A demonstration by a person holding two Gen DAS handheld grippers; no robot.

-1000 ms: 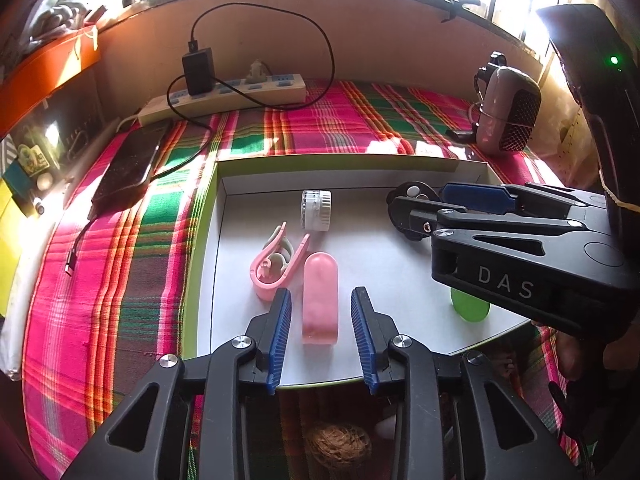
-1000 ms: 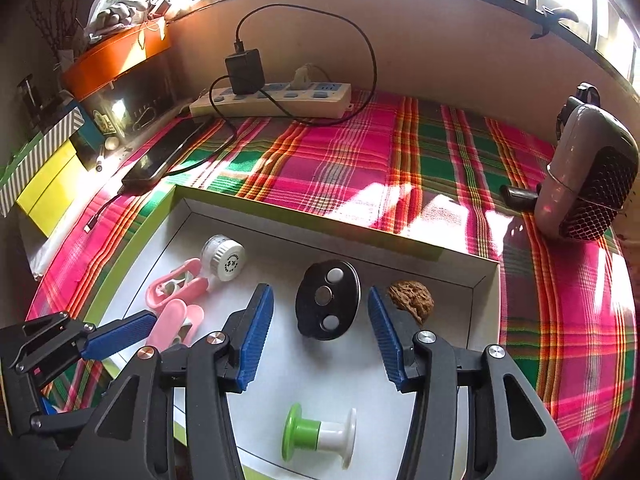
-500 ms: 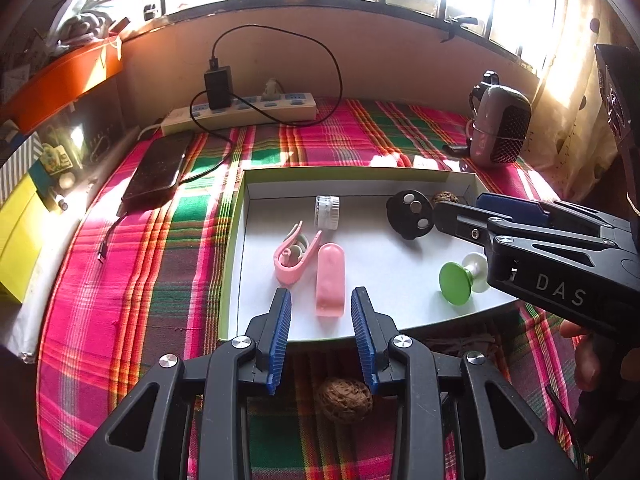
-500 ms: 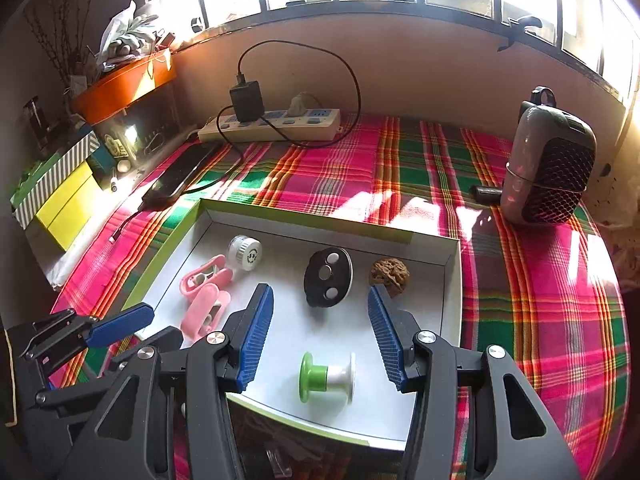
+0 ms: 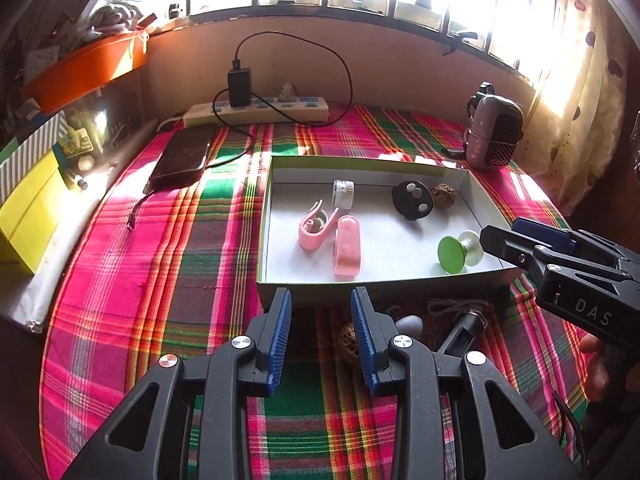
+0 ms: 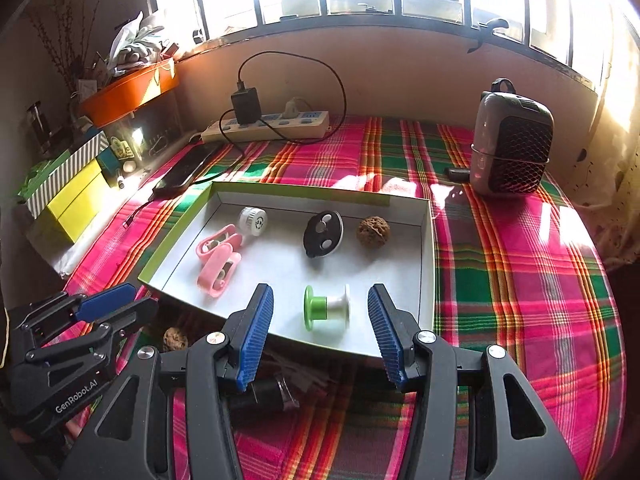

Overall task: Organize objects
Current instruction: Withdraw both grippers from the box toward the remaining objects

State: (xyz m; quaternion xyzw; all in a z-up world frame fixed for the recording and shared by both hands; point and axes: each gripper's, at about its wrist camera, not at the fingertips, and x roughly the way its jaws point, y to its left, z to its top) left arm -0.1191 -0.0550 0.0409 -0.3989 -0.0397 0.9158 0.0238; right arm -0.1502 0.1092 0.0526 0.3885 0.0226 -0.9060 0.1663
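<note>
A shallow white tray with a green rim [image 5: 264, 216] lies on the plaid cloth. Inside are a pink clip [image 5: 314, 226], a pink case [image 5: 348, 246], a white cap [image 5: 343, 194], a black disc [image 5: 412, 200], a walnut [image 5: 443, 196] and a green-and-white spool [image 6: 326, 307]. In front of the tray lie a second walnut [image 5: 349, 342], a grey pebble [image 5: 410, 325] and a black tube [image 5: 464, 330]. My left gripper [image 5: 320, 300] hovers open and holds nothing, short of the tray's near wall. The right gripper [image 6: 320, 296] is open too, above the tray's near edge, holding nothing.
A power strip with a black charger [image 5: 256, 110] runs along the back wall, with a phone [image 5: 182, 156] on its cable at the left. A grey mesh-fronted device [image 6: 508, 152] stands at the back right. Yellow boxes [image 5: 28, 204] and an orange tub [image 6: 128, 94] line the left.
Both grippers have drawn back from over the tray and risen a little. The whole tray and the loose items in front of it now show. Jaw widths are unchanged.
</note>
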